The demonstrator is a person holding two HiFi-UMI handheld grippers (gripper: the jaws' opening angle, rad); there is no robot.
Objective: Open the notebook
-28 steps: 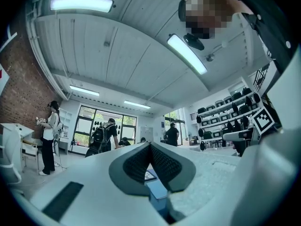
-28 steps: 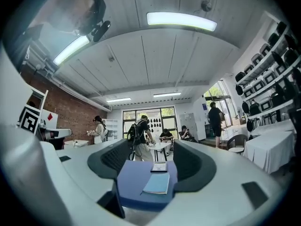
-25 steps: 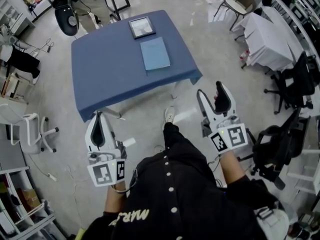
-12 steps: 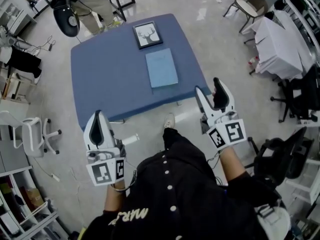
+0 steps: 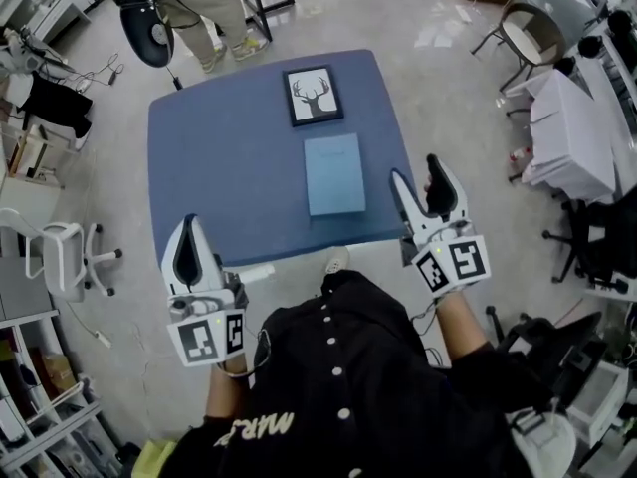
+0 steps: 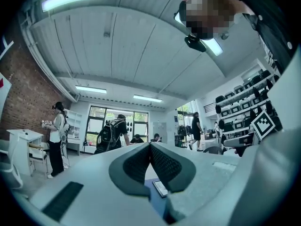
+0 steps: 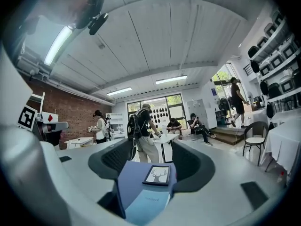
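In the right gripper view, wide, empty right tongs point(image 7: 149, 153) partly hide the notebook point(image 7: 143, 204); left tongs point(image 6: 150, 148) meet.

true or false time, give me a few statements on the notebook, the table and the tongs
The notebook lies closed on the blue table. True.
The right tongs grip the notebook. False: they are open, empty and apart from it.
The deer picture lies on the table beyond the notebook. True.
The left tongs are wide open. False: they are shut, with nothing between them.
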